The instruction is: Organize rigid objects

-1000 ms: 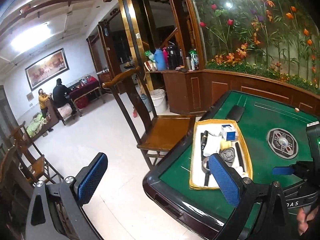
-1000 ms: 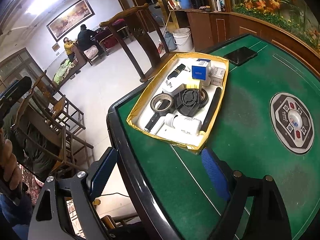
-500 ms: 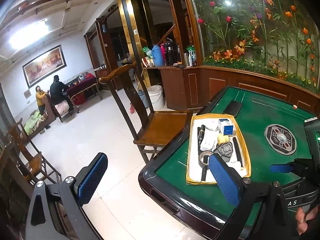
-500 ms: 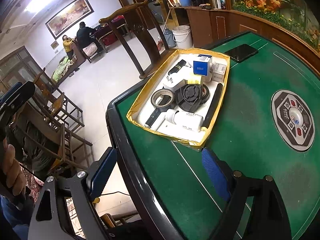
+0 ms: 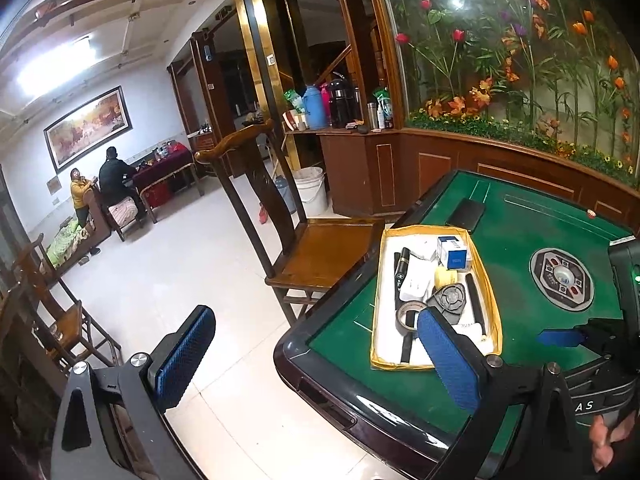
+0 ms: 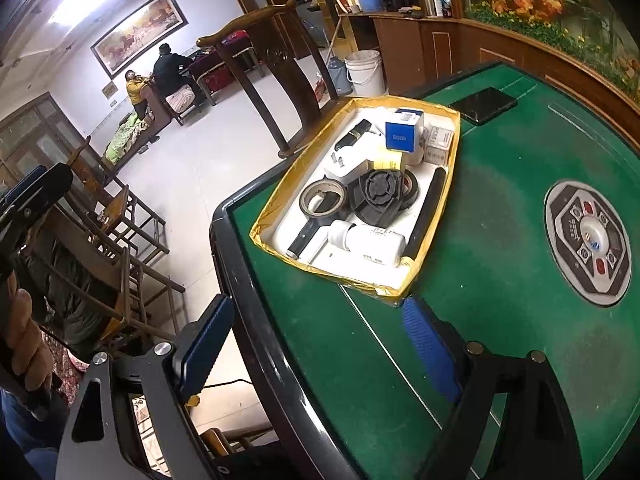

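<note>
A yellow-rimmed tray [image 6: 296,164] with a white floor sits near the corner of the green table [image 6: 500,220]. In it lie a grey tape roll [image 6: 304,204], a black round part [image 6: 378,196], a white bottle [image 6: 374,240], a blue-and-white box [image 6: 400,134] and a black rod [image 6: 428,208]. My right gripper [image 6: 316,346] hangs open and empty just short of the tray's near corner, straddling the table edge. My left gripper [image 5: 316,356] is also open and empty. Its right finger covers part of the tray [image 5: 376,300], and its left finger is over the floor.
A dark phone [image 6: 482,105] lies beyond the tray. A round control panel [image 6: 588,240] is set in the table's middle. A wooden chair [image 5: 328,248] stands against the table's far-left side. More chairs stand at the left, and two people sit far back.
</note>
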The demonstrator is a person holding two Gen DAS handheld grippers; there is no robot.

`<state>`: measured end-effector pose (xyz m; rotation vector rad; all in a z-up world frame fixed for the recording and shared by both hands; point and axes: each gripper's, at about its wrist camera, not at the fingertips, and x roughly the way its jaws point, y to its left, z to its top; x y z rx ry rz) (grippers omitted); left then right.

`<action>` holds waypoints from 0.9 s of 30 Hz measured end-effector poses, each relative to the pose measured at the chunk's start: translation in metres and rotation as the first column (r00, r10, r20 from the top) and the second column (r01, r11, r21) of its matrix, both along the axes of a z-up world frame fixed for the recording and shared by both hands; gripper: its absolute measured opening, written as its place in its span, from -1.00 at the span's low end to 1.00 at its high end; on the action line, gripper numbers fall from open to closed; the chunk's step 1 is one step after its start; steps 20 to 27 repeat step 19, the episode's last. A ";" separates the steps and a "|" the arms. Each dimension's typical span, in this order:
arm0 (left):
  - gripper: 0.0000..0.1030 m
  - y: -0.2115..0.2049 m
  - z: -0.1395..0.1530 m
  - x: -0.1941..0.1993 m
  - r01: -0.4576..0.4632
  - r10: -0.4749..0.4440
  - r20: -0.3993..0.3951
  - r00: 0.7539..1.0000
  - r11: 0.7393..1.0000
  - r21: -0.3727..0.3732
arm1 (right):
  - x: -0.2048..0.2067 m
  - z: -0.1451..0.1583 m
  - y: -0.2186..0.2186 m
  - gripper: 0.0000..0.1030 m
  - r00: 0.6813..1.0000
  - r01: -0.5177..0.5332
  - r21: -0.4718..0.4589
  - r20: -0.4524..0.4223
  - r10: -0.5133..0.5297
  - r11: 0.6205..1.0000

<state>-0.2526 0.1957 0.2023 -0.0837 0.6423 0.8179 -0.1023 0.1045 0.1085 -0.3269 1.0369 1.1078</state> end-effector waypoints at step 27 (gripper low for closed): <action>0.96 -0.014 -0.026 0.027 0.056 -0.060 -0.050 0.997 0.995 -0.081 | 0.007 0.000 -0.014 0.67 1.000 0.021 0.001 0.000 -0.021 1.000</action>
